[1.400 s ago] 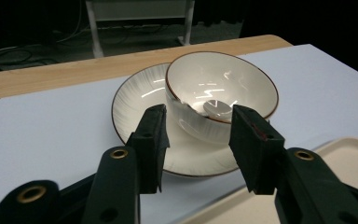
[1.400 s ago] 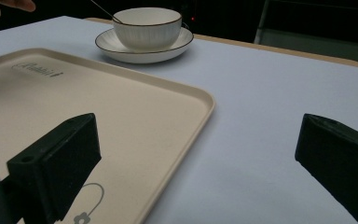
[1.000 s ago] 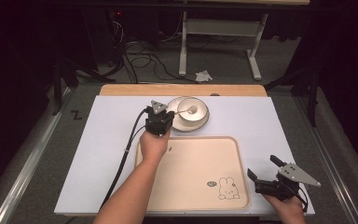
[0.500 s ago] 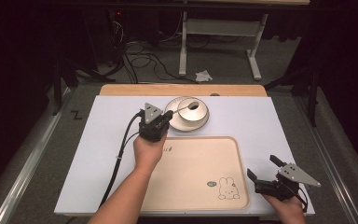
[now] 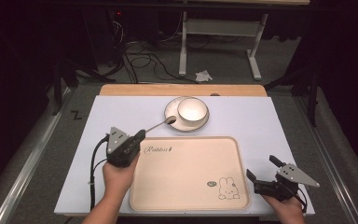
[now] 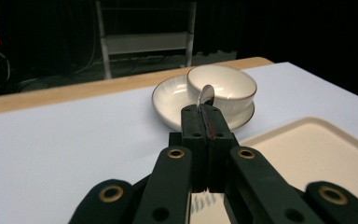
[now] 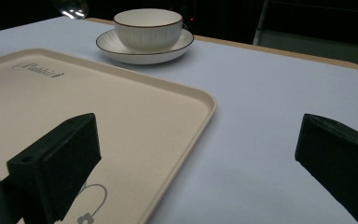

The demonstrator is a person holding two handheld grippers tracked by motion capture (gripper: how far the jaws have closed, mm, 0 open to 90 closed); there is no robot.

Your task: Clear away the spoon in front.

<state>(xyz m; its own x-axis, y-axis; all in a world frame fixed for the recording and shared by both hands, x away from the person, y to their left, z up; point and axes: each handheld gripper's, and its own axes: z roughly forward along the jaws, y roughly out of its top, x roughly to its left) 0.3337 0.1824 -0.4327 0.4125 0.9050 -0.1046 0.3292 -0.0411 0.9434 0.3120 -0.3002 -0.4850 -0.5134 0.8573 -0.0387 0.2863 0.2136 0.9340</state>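
Observation:
My left gripper hovers over the white mat, just off the tray's far left corner. It is shut on the handle of a metal spoon, whose bowl points toward the saucer. In the left gripper view the jaws are pressed together on the handle, and the spoon's bowl sticks out past them. A white bowl sits on a white saucer at the back centre. My right gripper rests at the tray's near right corner, open and with nothing between its jaws.
A beige tray with a rabbit drawing lies in front of the saucer on the white mat. A wooden table edge runs behind the mat. Beyond it are a dark floor, cables and a desk frame.
My left gripper has drawn back from the saucer, moving left and toward the person with the spoon still in it. The right gripper has stayed put.

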